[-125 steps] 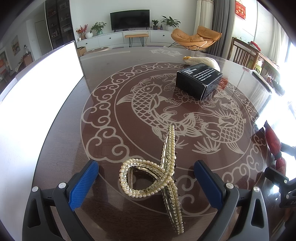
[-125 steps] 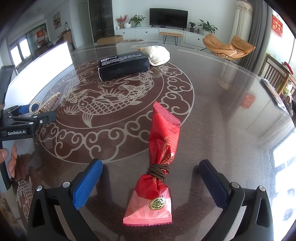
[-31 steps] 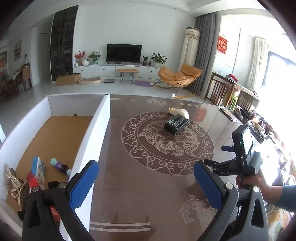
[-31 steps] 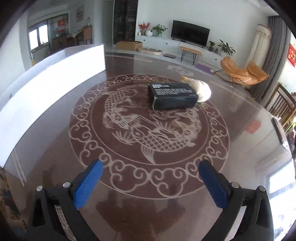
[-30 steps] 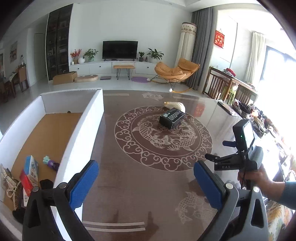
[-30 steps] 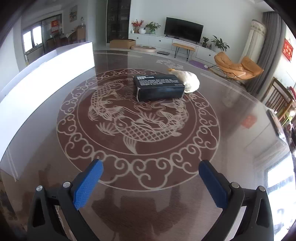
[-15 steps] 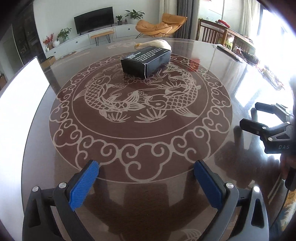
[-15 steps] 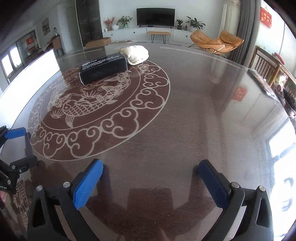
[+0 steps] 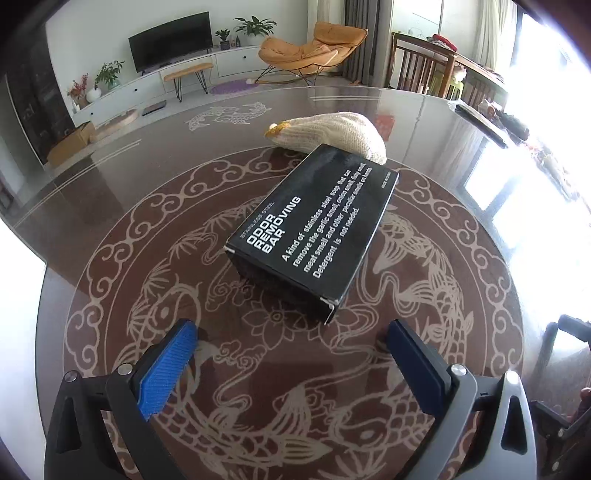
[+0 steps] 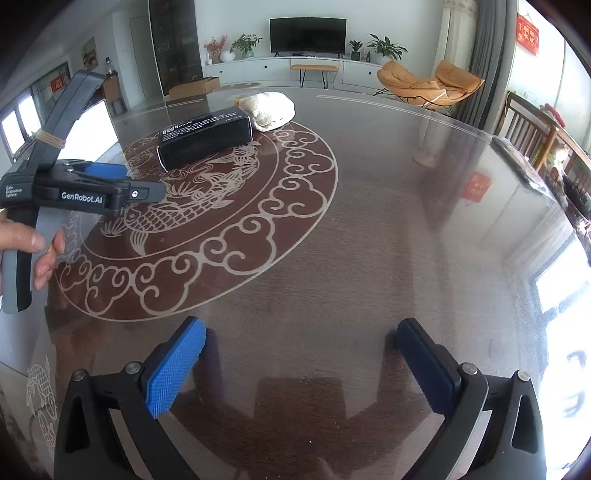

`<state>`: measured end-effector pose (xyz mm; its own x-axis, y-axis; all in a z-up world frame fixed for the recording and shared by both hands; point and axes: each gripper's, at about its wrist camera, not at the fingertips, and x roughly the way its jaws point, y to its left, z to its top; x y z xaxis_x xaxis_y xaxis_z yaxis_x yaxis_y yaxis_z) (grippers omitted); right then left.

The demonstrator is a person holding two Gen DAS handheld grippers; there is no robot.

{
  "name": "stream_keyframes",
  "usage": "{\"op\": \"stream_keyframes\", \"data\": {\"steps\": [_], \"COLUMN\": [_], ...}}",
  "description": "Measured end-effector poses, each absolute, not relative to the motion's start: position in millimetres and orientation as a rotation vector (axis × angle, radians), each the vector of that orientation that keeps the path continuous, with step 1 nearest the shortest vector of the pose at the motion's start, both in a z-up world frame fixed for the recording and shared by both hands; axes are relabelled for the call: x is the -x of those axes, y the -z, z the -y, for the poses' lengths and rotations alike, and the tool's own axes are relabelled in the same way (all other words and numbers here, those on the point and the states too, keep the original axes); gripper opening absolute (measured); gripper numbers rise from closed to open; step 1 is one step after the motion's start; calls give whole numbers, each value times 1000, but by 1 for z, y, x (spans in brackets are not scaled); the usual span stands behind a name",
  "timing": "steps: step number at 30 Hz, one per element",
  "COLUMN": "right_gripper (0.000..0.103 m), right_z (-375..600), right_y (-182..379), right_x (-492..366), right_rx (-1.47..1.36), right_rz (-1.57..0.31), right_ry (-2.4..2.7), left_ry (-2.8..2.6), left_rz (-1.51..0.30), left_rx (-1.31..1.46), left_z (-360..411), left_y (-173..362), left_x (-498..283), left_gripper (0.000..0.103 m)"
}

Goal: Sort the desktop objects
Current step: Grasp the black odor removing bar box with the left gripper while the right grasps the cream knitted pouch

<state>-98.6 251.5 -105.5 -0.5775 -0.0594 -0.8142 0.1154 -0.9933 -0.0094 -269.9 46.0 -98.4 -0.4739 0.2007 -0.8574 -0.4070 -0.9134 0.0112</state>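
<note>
Glossy dark glass bench (image 9: 110, 177) with a big koi-and-cloud medallion, living room behind: TV (image 10: 307, 35), orange lounge chair (image 10: 428, 86). The black odor removing bar box (image 9: 314, 225) lies on the medallion, touching a knit glove (image 9: 332, 131) behind it. Left gripper (image 9: 291, 363) spread wide just short of the box; right gripper (image 10: 301, 367) wide too, over bare glass.

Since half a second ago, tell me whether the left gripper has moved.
Yes. The left gripper has closed in on the black box, which now lies just ahead of its open fingers, filling far more of the left wrist view.
</note>
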Motion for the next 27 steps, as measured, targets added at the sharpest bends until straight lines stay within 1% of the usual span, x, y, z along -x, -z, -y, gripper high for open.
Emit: {"op": "stream_keyframes", "data": {"steps": [6,10,11,12,13,14,16,27], "right_gripper": [103,103,103,103,103,103,103,103], "right_z": [-252,-251,-250,-250,-250,-250,-250,-251], "right_y": [106,106,106,106,106,106,105,105], "right_x": [98,98,98,98,98,98,98,99], "right_rx": [-1389,-1390,-1392,-1392,-1392,-1392,-1392,-1394], "right_rz": [-88,-91,-94,-93,-93,-94,-93,-88], "right_ry": [2703,2704,2705,2705,2704,2704,2706,2710], "left_ry": [-2379,-2395,-2415,-2443,-2469,-2485,-2516,-2662], "left_rz": [-320,-310,-296,-280,-267,-250,-193,-132], "left_rx": [1407,1386,1364,1330,1307,1312,1324,1355], "left_z": [-79,-91,-92,-91,-89,-86,-73,34], "left_y": [97,98,97,94,89,88,87,91], "left_x": [316,327,326,323,322,320,312,204], "left_gripper": [103,103,95,74,62,58,58,59]}}
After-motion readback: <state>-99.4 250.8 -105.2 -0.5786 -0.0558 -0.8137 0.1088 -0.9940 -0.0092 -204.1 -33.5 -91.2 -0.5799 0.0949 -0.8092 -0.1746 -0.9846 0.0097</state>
